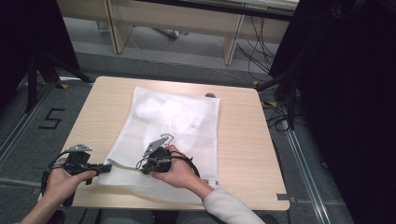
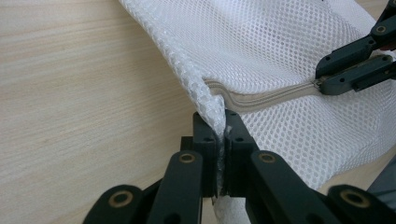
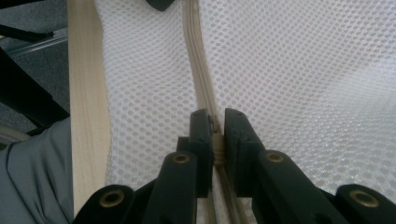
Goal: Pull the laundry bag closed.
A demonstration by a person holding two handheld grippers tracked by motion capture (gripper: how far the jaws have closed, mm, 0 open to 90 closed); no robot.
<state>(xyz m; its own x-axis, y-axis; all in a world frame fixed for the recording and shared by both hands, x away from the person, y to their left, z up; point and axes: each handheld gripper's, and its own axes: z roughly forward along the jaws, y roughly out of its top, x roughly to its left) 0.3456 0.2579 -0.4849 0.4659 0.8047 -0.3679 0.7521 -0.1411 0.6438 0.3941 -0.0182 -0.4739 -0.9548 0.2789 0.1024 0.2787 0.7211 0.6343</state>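
White mesh laundry bag (image 1: 173,126) lies flat on desk (image 1: 243,140), something white inside. Left hand-held gripper (image 2: 222,135) clamped on bag's corner at zipper (image 2: 266,97) end, near desk's front edge. Right hand-held gripper (image 3: 215,135) pinched on zipper pull, farther along track. Risks (judgement): small pull may slip from jaws if tugged at angle; mesh may snag in slider; corner may creep out of left grip, so bag bunches instead of zipper running.
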